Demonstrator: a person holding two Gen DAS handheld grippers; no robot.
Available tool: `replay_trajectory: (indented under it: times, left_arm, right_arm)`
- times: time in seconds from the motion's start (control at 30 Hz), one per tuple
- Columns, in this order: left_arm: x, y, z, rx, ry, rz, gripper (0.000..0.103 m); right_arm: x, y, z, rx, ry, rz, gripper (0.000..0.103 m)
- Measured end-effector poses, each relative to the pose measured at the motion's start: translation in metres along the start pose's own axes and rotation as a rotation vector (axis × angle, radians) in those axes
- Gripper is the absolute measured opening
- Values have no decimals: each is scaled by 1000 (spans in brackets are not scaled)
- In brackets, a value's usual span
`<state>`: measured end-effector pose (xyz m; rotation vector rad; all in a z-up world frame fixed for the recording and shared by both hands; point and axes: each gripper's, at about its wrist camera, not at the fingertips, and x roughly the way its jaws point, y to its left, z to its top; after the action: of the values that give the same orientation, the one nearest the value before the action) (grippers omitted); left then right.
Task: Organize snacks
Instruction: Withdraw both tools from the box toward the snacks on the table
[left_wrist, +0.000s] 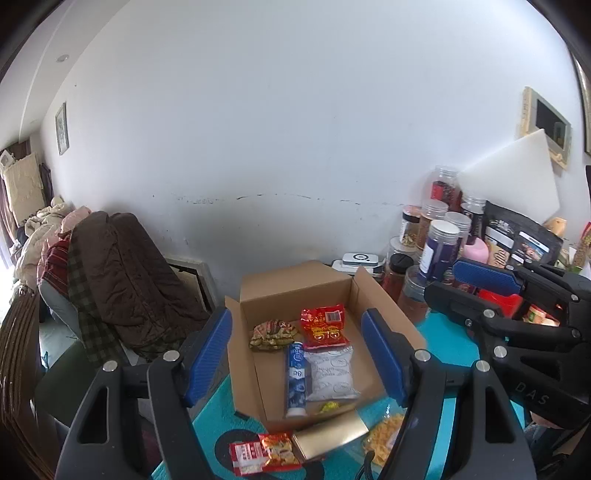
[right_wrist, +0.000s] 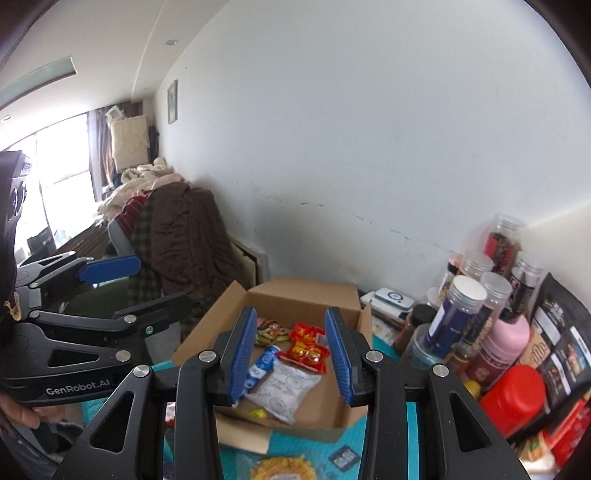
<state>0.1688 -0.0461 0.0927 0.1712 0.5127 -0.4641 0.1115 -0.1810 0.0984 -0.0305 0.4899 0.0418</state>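
The turquoise patterned table surface (left_wrist: 454, 347) fills the lower part of both views. On it, at lower centre, stands the open brown cardboard box (left_wrist: 295, 280), flaps spread outward, its long axis running from the bottom of the frame toward the white wall.

Both grippers hang above the box's near edge, tilted downward toward it. The left gripper (left_wrist: 295, 354), black-framed with blue ribbed pads, frames the box at lower centre of its own view; its jaws stand wide apart and empty. The right gripper (right_wrist: 291, 356), same build, has its jaws parted more narrowly, with nothing between the pads. In the right wrist view a hand (right_wrist: 16, 415) grips the left tool's handle at the lower left edge.

Inside the box, largest first:
- white pillow-shaped snack pouch (left_wrist: 332, 373), flat, near right of the floor, long axis toward the wall;
- red foil snack packet (left_wrist: 323, 325), flat, just beyond the pouch;
- blue-and-white tube (left_wrist: 296, 380), lying flat beside the pouch's left edge, long axis toward the wall;
- brown-and-gold crinkled wrapper (left_wrist: 272, 334), far left;
- small yellow wrapped sweet (left_wrist: 328, 407), at the near wall.

Outside, at the bottom of the frame: a clear bag of yellow crisps (left_wrist: 384, 435), a flat gold rectangular packet (left_wrist: 330, 437), and a red-and-white sachet pair (left_wrist: 264, 456).
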Motion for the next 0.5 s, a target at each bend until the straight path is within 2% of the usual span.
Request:
replay_trajectory:
  times: [0.13, 0.23, 0.5]
  left_arm:
    - [-19, -3, -8, 3, -9, -9, 73]
    - [-32, -4, -16, 2, -16, -12, 79]
    - [-67, -7, -38, 8, -47, -47, 80]
  right_arm:
    - [-19, 8, -8, 4, -16, 5, 44]
    - [-33, 14, -16, 5, -22, 4, 44]
    - [-61, 25, -38, 20, -25, -8, 44]
